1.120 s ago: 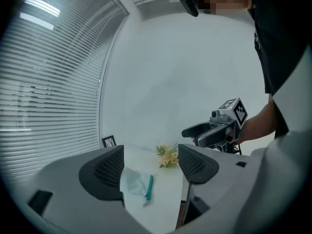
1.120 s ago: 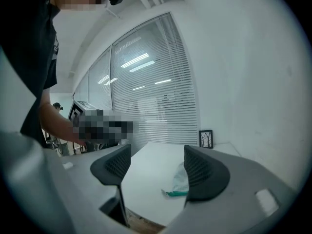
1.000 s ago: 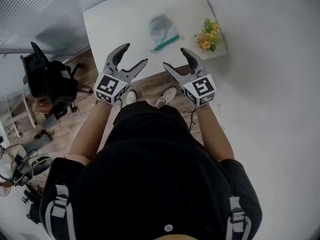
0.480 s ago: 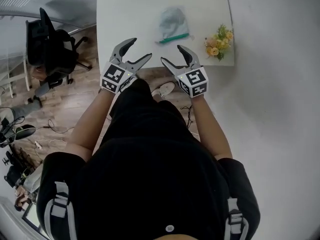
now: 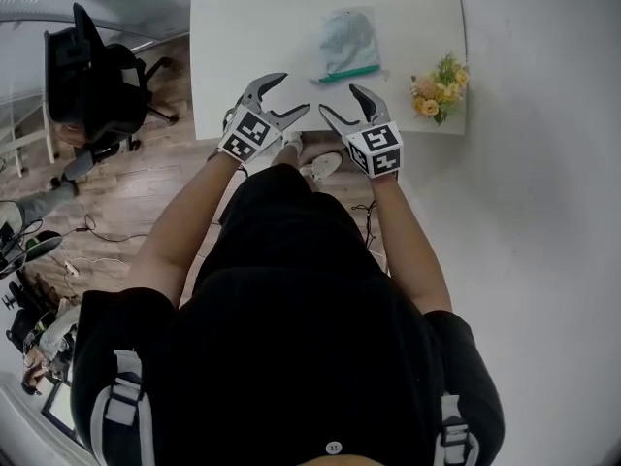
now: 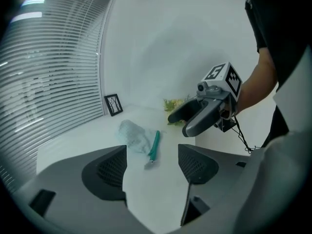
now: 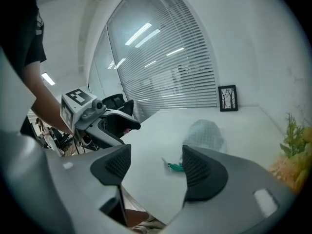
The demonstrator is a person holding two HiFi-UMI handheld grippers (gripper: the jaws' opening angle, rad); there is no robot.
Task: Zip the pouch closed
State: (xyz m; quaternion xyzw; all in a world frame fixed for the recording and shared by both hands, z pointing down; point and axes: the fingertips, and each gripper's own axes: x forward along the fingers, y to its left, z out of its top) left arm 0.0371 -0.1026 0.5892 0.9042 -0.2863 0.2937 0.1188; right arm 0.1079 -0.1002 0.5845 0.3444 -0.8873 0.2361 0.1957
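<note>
A pale mesh pouch (image 5: 347,39) with a teal zipper strip (image 5: 346,73) lies on the white table (image 5: 252,27), its zipper edge toward me. The left gripper view shows the same pouch (image 6: 133,135) and zipper (image 6: 154,145) ahead of its jaws; the right gripper view shows the pouch (image 7: 204,134) partly behind a jaw. My left gripper (image 5: 289,96) is open above the table's near edge, left of the pouch. My right gripper (image 5: 341,104) is open just short of the zipper. Neither holds or touches anything.
A small bunch of yellow flowers (image 5: 441,87) stands at the table's right near corner. A framed picture (image 6: 113,104) leans at the table's far edge. A black office chair (image 5: 92,85) stands on the wood floor to the left. A white wall is on the right.
Both grippers have moved forward to the table's near edge, closer to the pouch. Both stayed open and empty.
</note>
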